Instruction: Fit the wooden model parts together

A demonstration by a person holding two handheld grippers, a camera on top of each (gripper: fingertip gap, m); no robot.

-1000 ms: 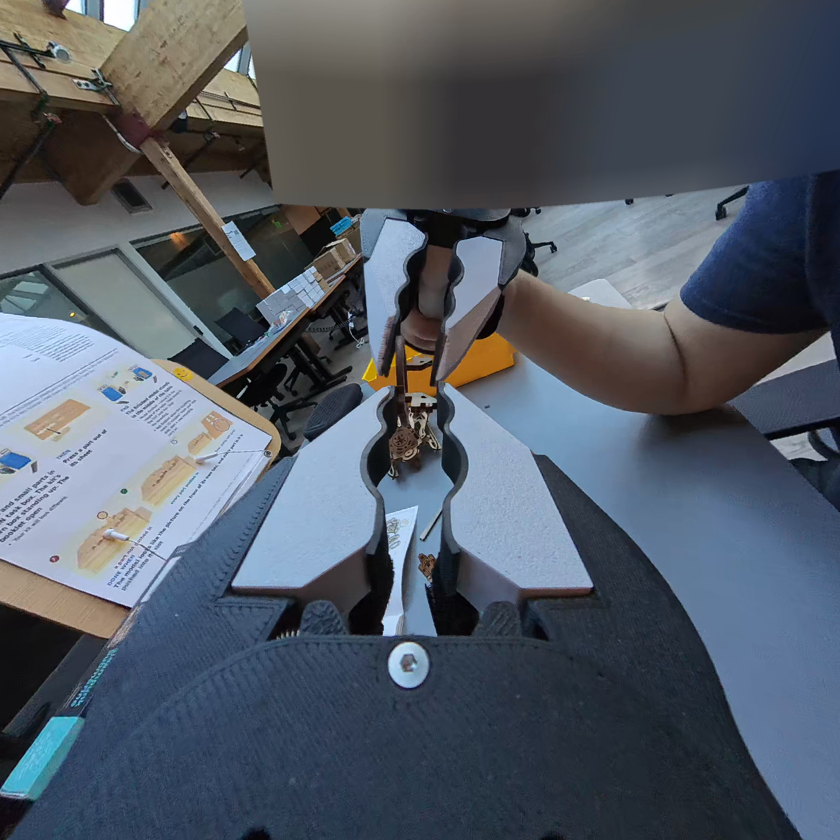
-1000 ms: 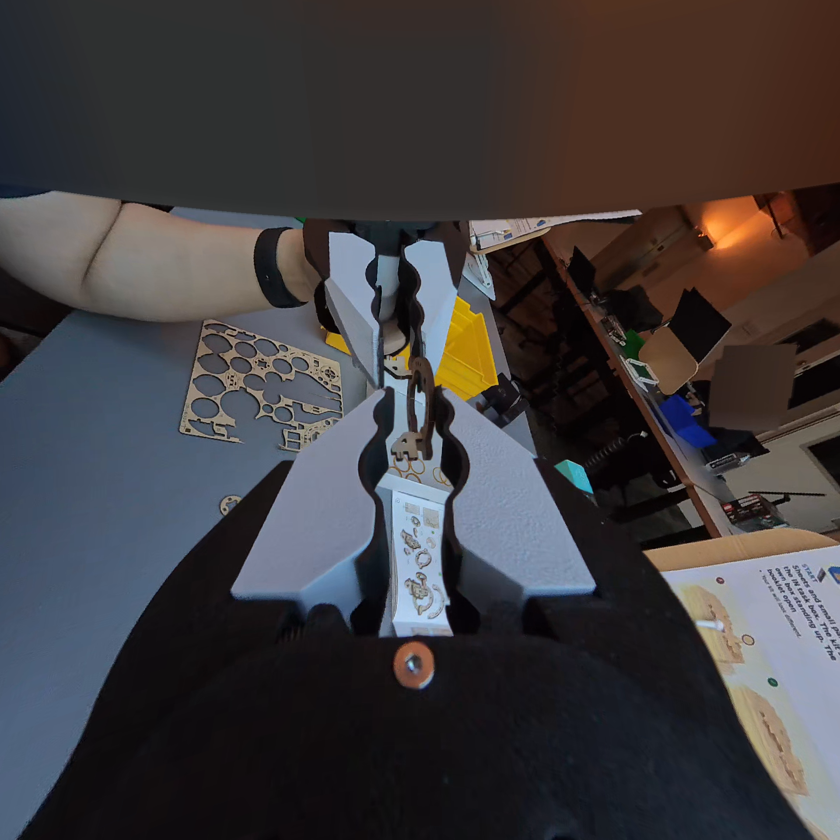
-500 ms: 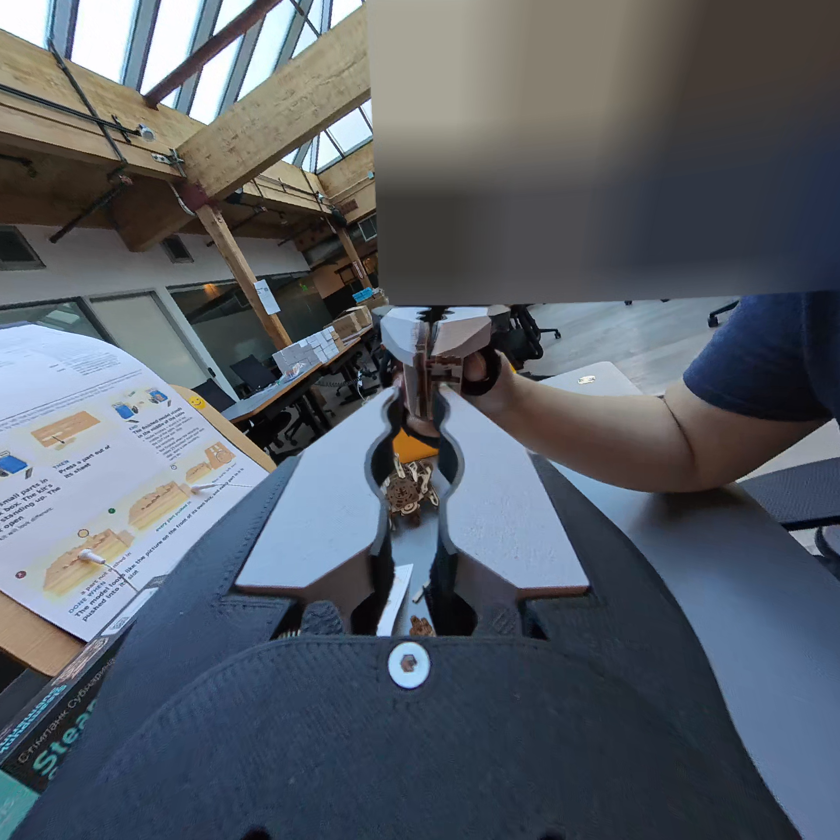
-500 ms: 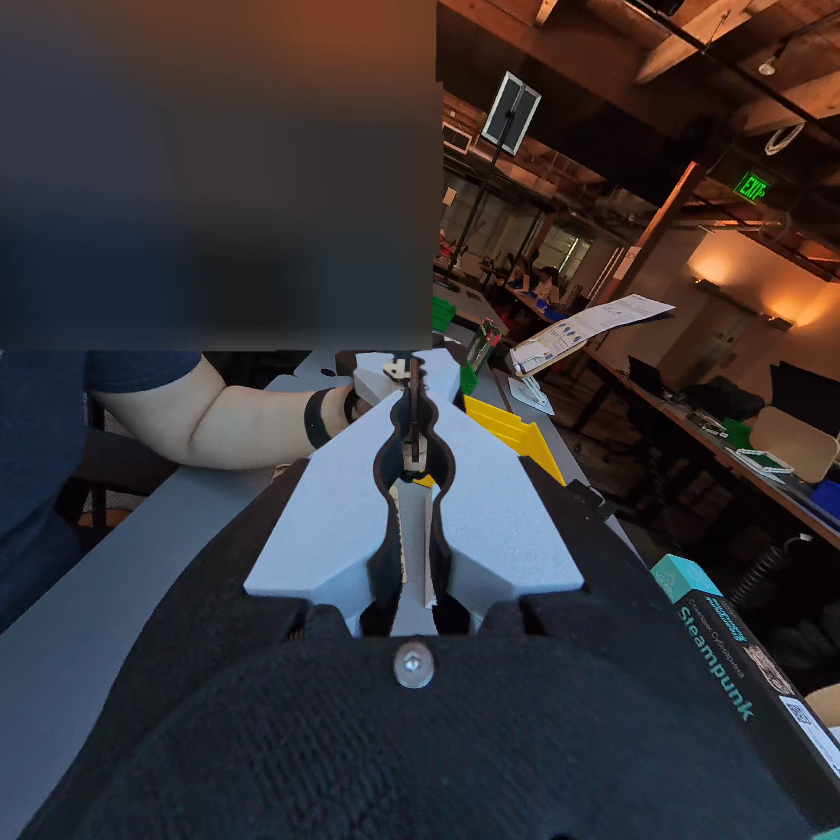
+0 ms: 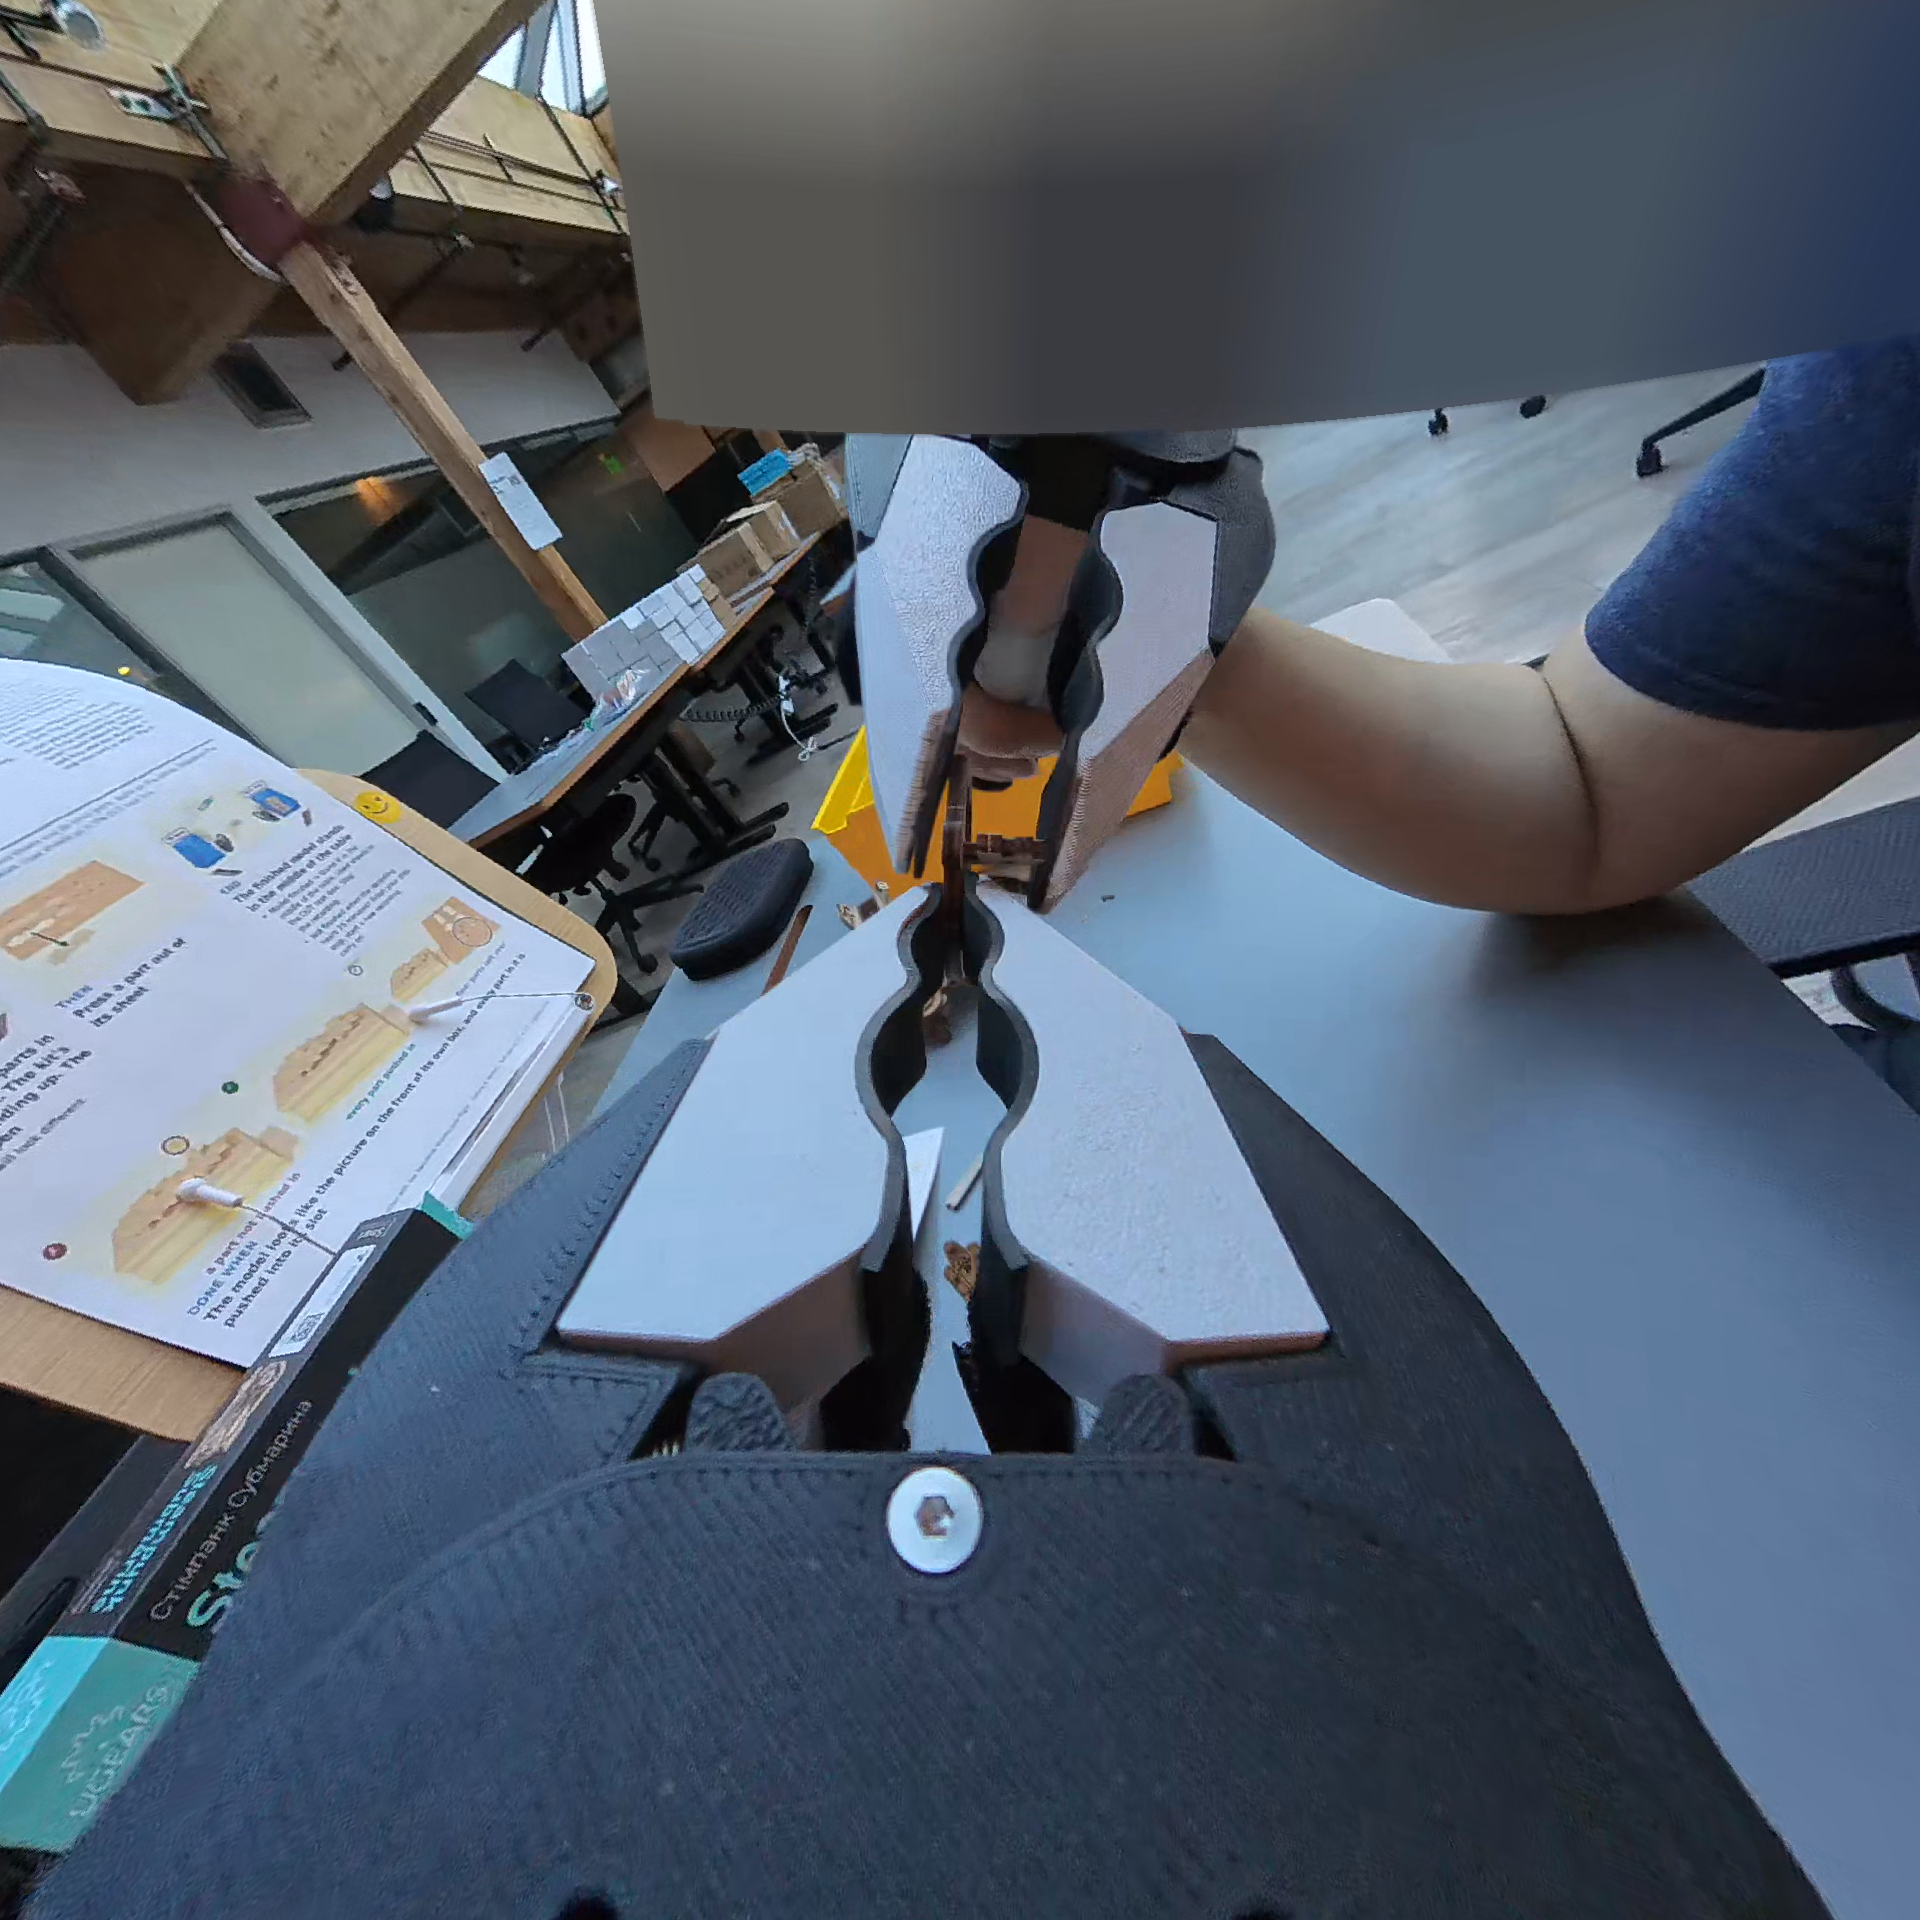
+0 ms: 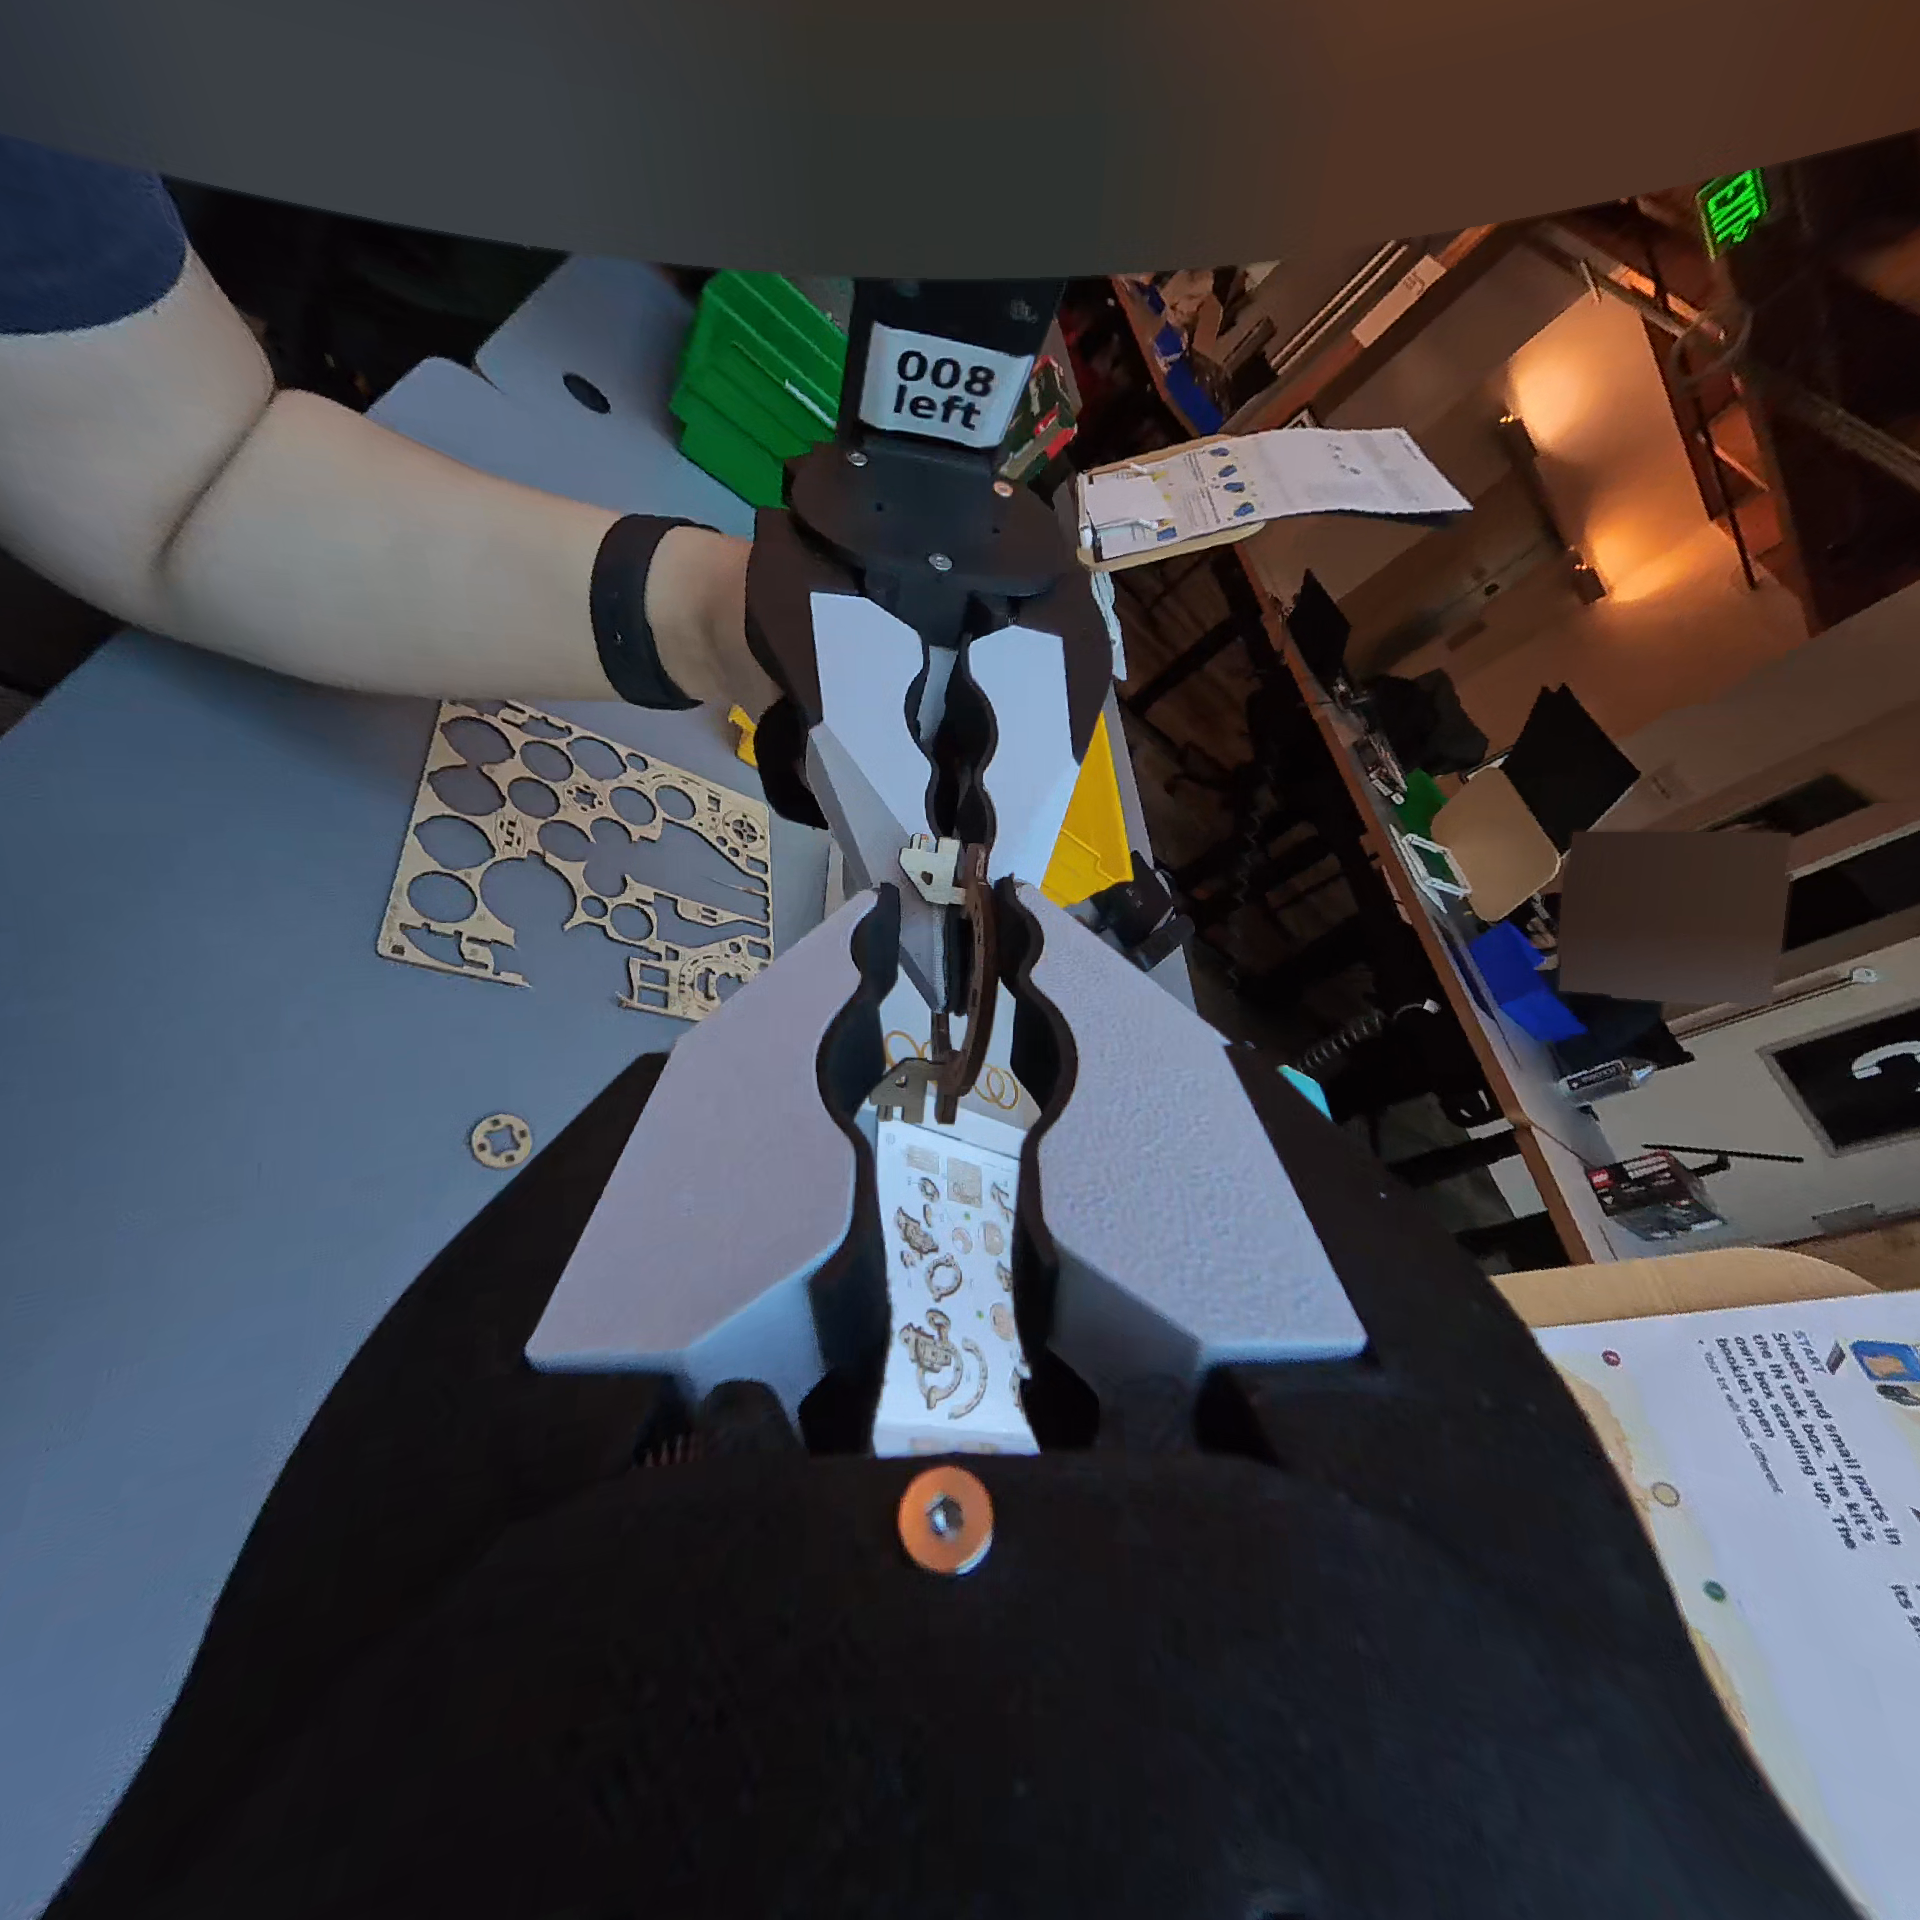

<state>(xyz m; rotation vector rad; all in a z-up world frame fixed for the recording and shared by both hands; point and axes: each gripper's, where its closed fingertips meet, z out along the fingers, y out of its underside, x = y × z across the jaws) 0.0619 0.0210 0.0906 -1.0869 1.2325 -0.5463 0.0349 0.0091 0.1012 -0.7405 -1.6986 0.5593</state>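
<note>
Currently: left gripper [image 5: 951,914] narrow, pinching flat wooden part [image 5: 953,831] | right gripper [image 6: 940,904] narrow, gripping curved part [image 6: 975,966] | tips meeting above table [image 5: 1558,1143]

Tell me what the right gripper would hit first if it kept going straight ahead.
Most likely the left gripper, which faces it tip to tip. The curved wooden part in the right gripper already reaches the left's jaws, though exact depth is unclear.

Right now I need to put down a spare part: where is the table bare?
Bare grey table lies right of the left hand-held gripper, below the forearm. Crowded: around the punched wooden sheet and loose ring.
</note>
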